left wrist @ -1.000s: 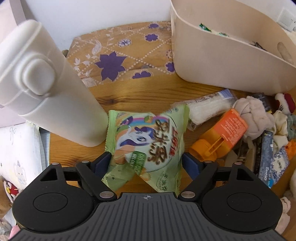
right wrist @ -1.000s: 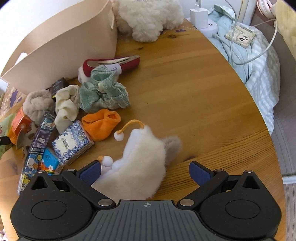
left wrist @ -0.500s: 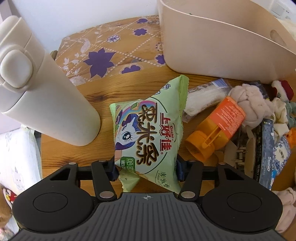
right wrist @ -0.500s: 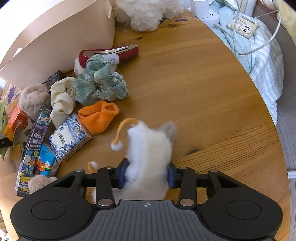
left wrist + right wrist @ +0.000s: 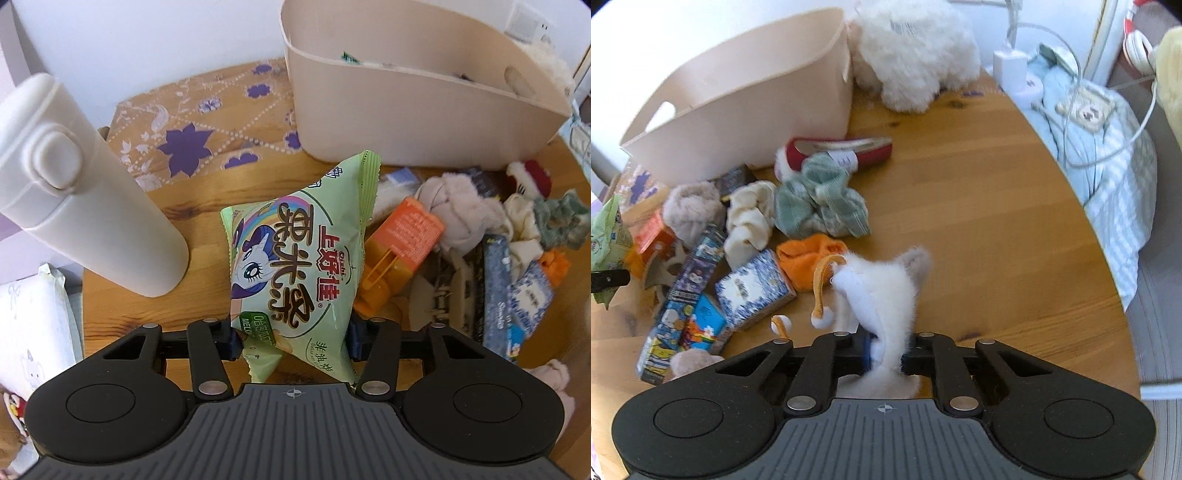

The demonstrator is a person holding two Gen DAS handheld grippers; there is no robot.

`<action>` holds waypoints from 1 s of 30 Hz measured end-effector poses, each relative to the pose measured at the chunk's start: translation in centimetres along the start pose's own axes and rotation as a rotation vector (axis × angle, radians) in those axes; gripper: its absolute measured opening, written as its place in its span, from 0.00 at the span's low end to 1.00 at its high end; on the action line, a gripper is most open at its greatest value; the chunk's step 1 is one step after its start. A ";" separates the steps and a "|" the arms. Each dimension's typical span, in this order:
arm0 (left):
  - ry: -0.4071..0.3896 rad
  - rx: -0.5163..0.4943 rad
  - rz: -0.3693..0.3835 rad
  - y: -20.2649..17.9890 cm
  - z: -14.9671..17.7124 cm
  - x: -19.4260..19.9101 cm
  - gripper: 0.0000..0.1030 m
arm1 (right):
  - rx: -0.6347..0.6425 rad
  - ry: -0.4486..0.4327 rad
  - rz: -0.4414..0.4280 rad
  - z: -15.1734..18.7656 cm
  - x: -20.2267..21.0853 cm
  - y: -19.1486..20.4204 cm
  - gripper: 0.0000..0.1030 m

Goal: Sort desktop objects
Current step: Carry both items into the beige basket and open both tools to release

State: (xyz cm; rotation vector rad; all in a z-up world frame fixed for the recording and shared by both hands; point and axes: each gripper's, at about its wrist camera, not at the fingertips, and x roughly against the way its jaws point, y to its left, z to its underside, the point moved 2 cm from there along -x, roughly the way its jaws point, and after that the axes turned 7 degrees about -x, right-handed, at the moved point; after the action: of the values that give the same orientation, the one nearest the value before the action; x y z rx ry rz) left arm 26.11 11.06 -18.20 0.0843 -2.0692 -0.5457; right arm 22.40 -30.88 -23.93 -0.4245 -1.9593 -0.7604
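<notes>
My left gripper is shut on a green snack bag and holds it above the wooden table. My right gripper is shut on a white fluffy plush toy with orange strings and pom-poms, lifted off the table. The beige storage bin stands at the back and also shows in the right wrist view. Its inside is mostly hidden.
A white thermos stands left. A pile lies by the bin: orange box, scrunchies, orange pouch, blue tissue pack, cartoon boxes, red case. A large white plush sits behind. The table edge curves right.
Both grippers closed, the left on the snack bag and the right on the plush toy, and lifted them off the table.
</notes>
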 end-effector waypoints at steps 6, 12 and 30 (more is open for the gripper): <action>-0.060 -0.009 -0.011 0.1 -0.5 2.2 0.49 | -0.010 -0.048 -0.048 -1.4 1.9 -0.3 0.12; -0.129 -0.025 -0.015 -0.3 -1.4 4.5 0.49 | -0.026 -0.143 -0.054 -3.5 4.8 -0.2 0.12; -0.332 -0.098 -0.077 -4.2 -11.0 9.7 0.50 | -0.002 -0.356 -0.078 -12.9 8.3 1.5 0.12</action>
State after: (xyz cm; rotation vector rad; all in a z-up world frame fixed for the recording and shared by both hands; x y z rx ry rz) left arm 29.38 0.83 -7.32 0.0162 -2.3643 -0.7481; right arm 27.77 -38.46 -11.68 -0.5144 -2.3179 -0.7770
